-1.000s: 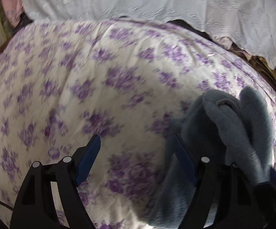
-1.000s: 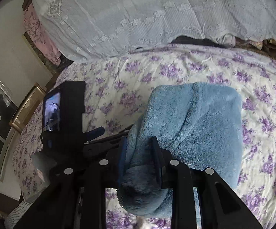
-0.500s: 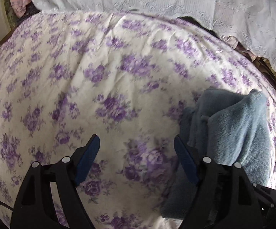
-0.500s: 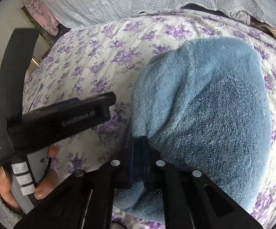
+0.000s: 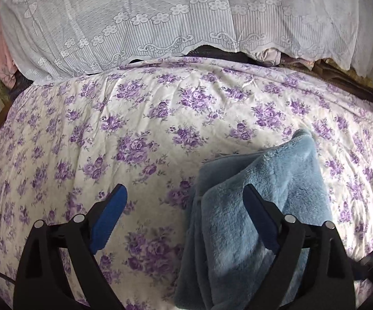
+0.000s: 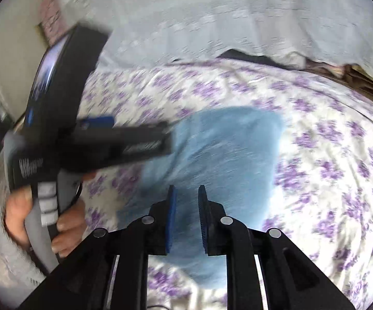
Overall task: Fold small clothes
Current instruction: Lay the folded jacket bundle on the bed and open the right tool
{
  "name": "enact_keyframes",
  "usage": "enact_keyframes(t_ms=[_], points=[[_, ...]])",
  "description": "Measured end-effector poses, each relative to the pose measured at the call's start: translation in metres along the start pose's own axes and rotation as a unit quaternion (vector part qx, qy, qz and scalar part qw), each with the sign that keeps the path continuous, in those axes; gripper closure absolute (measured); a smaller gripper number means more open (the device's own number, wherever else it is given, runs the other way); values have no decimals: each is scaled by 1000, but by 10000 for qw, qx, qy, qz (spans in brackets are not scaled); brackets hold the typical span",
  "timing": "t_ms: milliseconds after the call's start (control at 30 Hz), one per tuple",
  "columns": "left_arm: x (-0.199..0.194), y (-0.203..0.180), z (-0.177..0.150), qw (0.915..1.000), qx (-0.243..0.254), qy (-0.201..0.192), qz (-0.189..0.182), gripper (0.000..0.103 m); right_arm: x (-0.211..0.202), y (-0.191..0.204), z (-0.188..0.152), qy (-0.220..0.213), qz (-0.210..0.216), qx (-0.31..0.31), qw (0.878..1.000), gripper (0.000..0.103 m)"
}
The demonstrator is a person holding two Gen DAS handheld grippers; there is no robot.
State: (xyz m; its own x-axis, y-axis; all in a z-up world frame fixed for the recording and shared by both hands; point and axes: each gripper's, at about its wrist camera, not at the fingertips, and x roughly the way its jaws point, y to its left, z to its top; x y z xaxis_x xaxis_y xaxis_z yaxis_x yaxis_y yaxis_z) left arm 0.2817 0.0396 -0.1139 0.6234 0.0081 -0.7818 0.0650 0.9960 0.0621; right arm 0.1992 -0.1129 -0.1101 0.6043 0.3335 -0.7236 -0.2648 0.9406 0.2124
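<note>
Two grippers hang over the flowery bedspread [image 5: 176, 118]. Left gripper [image 5: 183, 201] has just opened wide, nothing in it. Right gripper [image 6: 186, 201] has just let go. Folded blue cloth [image 6: 225, 149] lies flat, just ahead of it.

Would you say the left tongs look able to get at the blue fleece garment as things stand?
Probably yes: the left tongs, jaws just opened wide, hang right beside the blue fleece garment on the floral bedspread, nothing lying between.
</note>
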Motion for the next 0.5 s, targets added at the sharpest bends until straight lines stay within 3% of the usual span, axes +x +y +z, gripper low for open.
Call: enact_keyframes(t_ms=[100, 200, 367, 500], points=[[24, -6, 0, 9994, 60, 296, 173, 14, 13, -34, 13, -14, -94, 629, 9980, 81], [53, -10, -8, 9973, 171, 577, 425, 7, 43, -52, 10, 406, 25, 962, 9945, 80], [82, -13, -17, 9967, 109, 710, 368, 4, 64, -46, -7, 386, -357, 511, 9973, 80], [75, -12, -15, 9971, 78, 678, 322, 4, 55, -48, -7, 371, -266, 587, 9972, 81]])
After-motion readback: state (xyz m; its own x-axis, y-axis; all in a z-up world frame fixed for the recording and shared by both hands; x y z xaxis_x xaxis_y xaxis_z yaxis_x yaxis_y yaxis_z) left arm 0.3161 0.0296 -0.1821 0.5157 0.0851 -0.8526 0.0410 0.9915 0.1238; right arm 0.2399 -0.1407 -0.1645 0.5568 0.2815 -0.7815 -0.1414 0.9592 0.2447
